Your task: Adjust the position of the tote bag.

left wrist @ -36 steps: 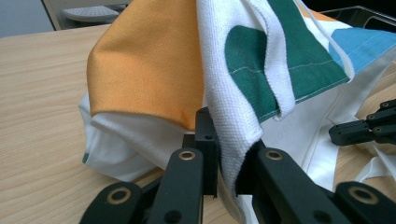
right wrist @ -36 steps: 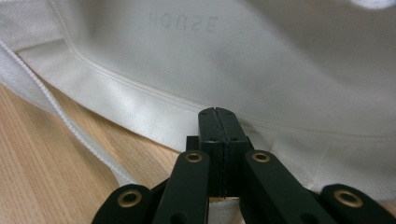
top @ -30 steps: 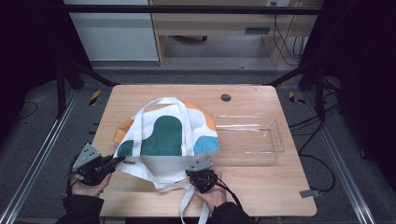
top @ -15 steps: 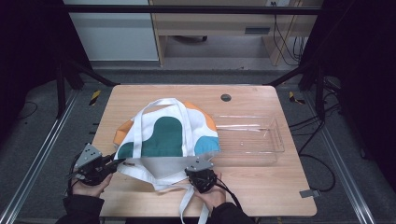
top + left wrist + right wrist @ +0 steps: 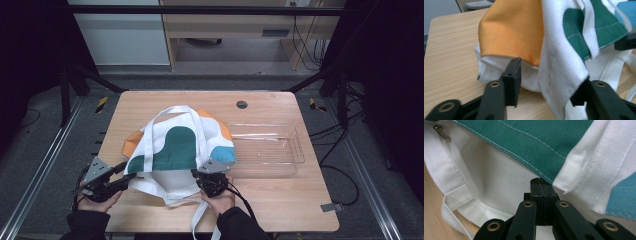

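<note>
canvas bag (image 5: 177,147) lies mid-table; my left gripper (image 5: 546,82) has just been opening, hem loose between its jaws; my right gripper (image 5: 541,187), pinched on the rim, should lift slowly.

A fixed camera above my side looks forward and down on the whole desk (image 5: 280,210). A camera on each of my grippers looks along its fingers, very close to the cloth bag (image 5: 177,150). All three views share the bag's near edge and the wood beside it.
</note>
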The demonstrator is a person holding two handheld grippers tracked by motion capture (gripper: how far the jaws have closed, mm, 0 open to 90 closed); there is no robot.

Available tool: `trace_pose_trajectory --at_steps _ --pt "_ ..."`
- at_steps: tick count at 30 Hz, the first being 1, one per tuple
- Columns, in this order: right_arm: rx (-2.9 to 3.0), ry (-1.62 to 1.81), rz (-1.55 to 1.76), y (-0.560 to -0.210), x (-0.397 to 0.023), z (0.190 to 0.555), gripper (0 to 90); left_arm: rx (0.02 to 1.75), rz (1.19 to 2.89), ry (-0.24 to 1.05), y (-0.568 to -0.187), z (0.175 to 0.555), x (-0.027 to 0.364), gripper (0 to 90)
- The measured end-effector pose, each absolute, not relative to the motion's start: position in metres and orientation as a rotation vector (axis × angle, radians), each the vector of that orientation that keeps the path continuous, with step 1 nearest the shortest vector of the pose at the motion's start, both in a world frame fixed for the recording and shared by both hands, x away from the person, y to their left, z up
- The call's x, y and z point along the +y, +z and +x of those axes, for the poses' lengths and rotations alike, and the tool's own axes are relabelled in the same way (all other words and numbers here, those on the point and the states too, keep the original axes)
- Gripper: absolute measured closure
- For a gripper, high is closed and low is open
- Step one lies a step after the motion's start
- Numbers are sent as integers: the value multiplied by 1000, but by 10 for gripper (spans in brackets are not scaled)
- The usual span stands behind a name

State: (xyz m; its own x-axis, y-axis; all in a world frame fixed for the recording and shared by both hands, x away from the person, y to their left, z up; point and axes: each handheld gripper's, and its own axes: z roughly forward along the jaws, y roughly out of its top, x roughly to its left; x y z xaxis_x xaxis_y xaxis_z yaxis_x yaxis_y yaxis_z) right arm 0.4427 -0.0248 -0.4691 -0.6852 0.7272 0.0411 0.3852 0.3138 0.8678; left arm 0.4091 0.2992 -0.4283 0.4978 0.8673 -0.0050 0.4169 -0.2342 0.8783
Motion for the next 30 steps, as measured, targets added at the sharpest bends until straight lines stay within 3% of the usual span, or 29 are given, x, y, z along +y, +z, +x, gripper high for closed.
trace_pose_trajectory --at_steps 12,30 --pt "2174 1378 975 -457 -27 438 900 1032 1890 643 -433 407 293 358" --pt "2105 1446 937 -431 -33 433 900 1042 1889 622 -433 406 294 377"
